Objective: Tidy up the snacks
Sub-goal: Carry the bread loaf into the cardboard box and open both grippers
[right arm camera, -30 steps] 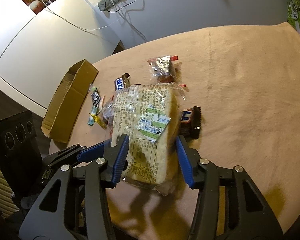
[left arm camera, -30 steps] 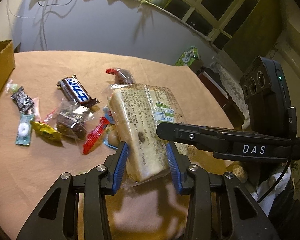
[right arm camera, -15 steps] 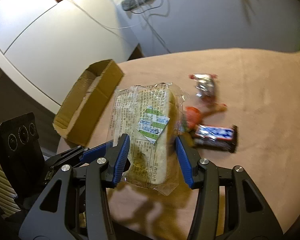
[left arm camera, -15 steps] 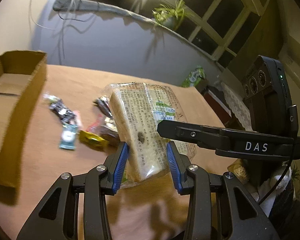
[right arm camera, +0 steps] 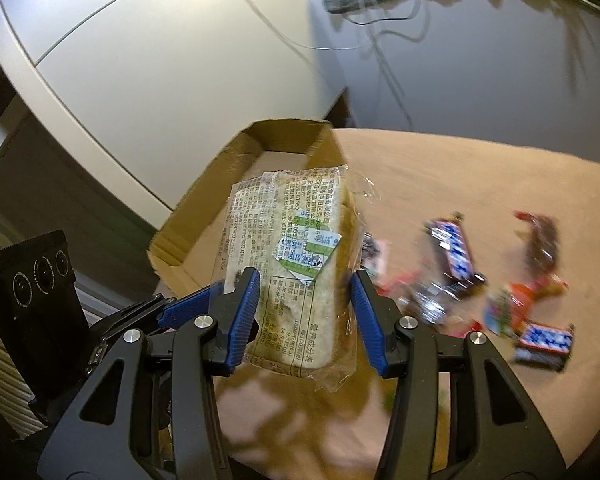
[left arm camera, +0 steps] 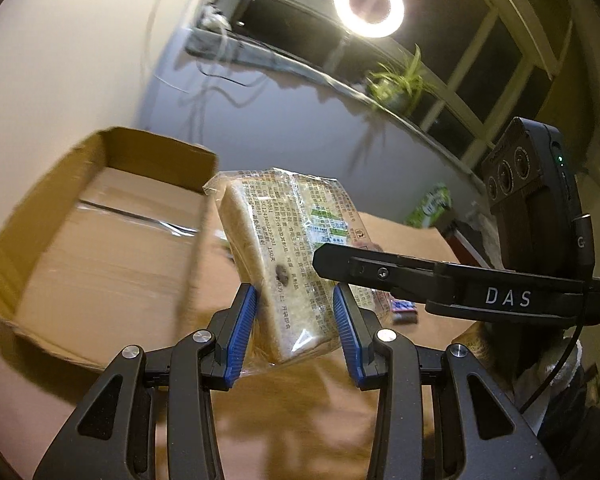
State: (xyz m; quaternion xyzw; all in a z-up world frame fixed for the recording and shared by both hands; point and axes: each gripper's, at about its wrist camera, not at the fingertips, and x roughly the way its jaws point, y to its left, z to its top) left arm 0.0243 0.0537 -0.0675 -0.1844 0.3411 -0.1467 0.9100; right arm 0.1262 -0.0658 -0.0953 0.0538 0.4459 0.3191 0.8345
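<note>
Both grippers hold one wrapped bread loaf [left arm camera: 288,256], clear bag with printed text and a green label, lifted above the table. My left gripper [left arm camera: 295,326] is shut on its near end. My right gripper [right arm camera: 304,316] is shut on the same loaf [right arm camera: 296,256] from the other side; its finger crosses the left wrist view. An open cardboard box [left arm camera: 100,236] lies just left of the loaf; in the right wrist view the box [right arm camera: 228,184] is behind it. Loose snacks, including two blue chocolate bars [right arm camera: 454,250], lie on the table to the right.
The table has a tan cloth [right arm camera: 480,176]. A white cabinet [right arm camera: 160,64] and grey wall with hanging cables stand behind the box. A green packet [left arm camera: 430,204] sits at the table's far edge. A ring light and a plant are above.
Both grippers have carried the loaf up and leftward, away from the snack pile. The cardboard box is now much closer and larger in both views.
</note>
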